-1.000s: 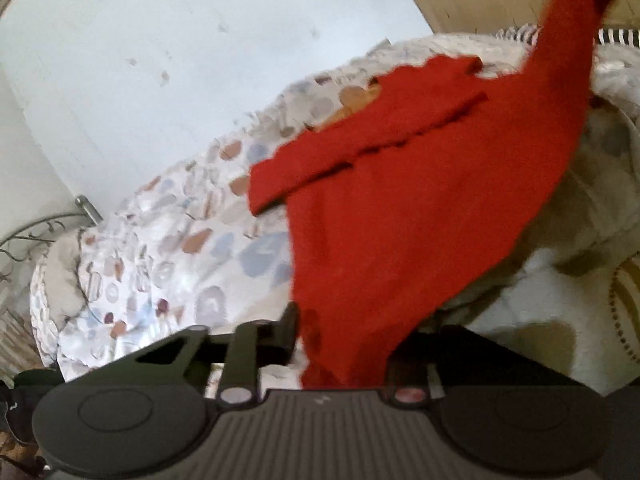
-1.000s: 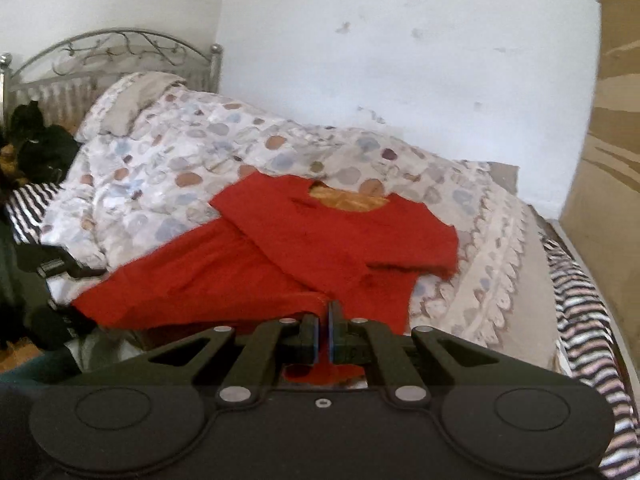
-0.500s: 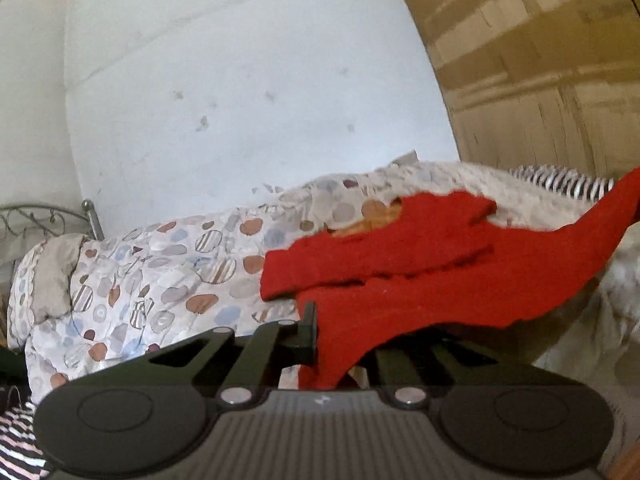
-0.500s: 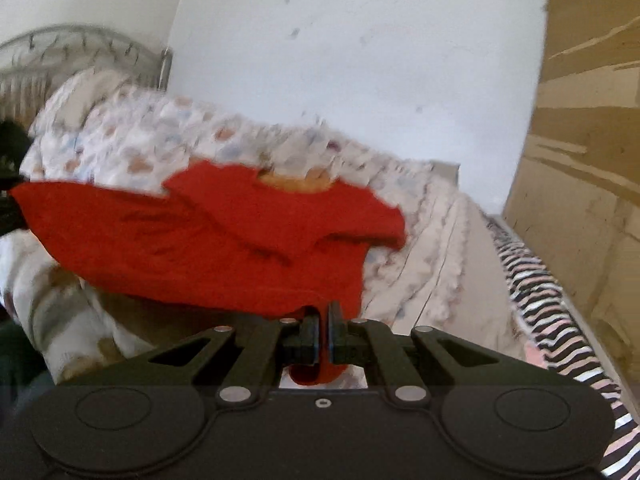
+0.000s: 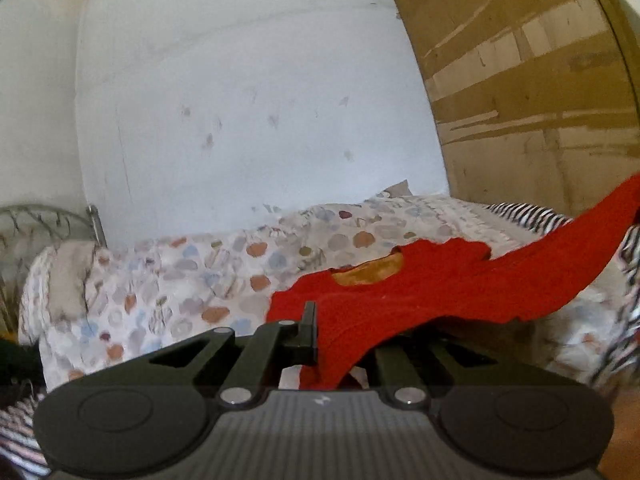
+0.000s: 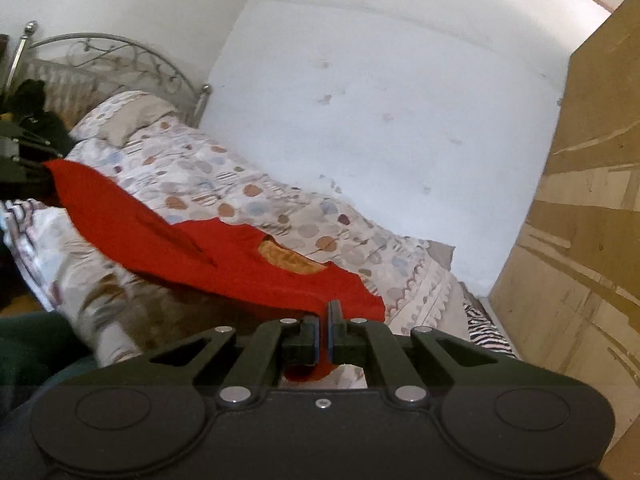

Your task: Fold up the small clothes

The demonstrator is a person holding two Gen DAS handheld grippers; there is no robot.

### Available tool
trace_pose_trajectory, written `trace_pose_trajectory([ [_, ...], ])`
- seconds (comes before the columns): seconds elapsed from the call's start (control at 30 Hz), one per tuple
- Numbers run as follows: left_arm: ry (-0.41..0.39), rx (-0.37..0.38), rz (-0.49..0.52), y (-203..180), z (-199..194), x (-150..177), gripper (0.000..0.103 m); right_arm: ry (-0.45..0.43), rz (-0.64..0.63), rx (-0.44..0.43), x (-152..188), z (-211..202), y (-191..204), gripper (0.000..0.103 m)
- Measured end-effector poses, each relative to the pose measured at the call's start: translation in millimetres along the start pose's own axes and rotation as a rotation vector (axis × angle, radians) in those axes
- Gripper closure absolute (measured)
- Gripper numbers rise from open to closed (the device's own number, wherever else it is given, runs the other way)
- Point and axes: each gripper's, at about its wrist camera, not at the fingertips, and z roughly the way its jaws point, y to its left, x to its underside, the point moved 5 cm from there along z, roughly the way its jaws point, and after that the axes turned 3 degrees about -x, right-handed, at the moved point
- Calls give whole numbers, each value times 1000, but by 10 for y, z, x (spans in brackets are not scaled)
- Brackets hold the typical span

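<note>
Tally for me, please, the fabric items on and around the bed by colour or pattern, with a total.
Red: 1, the red shirt, held at two corners by the left claw and the right claw.
Spotted: 1, the spotted duvet.
Black-and-white striped: 1, the striped sheet.
Total: 3

The red shirt (image 5: 440,296) is now being lifted off the spotted duvet (image 5: 192,280): a second ago its lower part was lying low, and now the hem is hanging stretched in the air between the left gripper (image 5: 320,328) and the right gripper (image 6: 323,320). Both grippers are moving away from the bed, and the left one is rising.
</note>
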Motion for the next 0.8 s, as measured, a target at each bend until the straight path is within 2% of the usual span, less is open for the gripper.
trace_pose_trajectory([
  [0.07,28,7,-18,-7,-237,-41,98,11,11,-17,-17,-230,18,101],
  [0.17,67,17,-68,-60,-502,-140,98,53,121,-62,-116,-529,29,101],
  [0.2,72,19,-85,-76,-553,-181,98,55,122,-62,-165,-589,49,101],
  [0.37,139,58,-187,61,-435,-363,98,22,133,-48,-410,-569,-3,101],
  [0.43,189,65,-220,171,-288,-466,98,1,180,-41,-536,-406,-157,101],
  [0.53,207,91,-276,391,27,-659,98,-32,264,-59,-753,-88,-441,101],
  [0.6,205,87,-258,492,247,-783,98,-57,275,-67,-909,183,-605,101],
  [0.8,253,107,-191,600,1345,-1108,98,-98,237,-46,-1172,1225,-966,101],
])
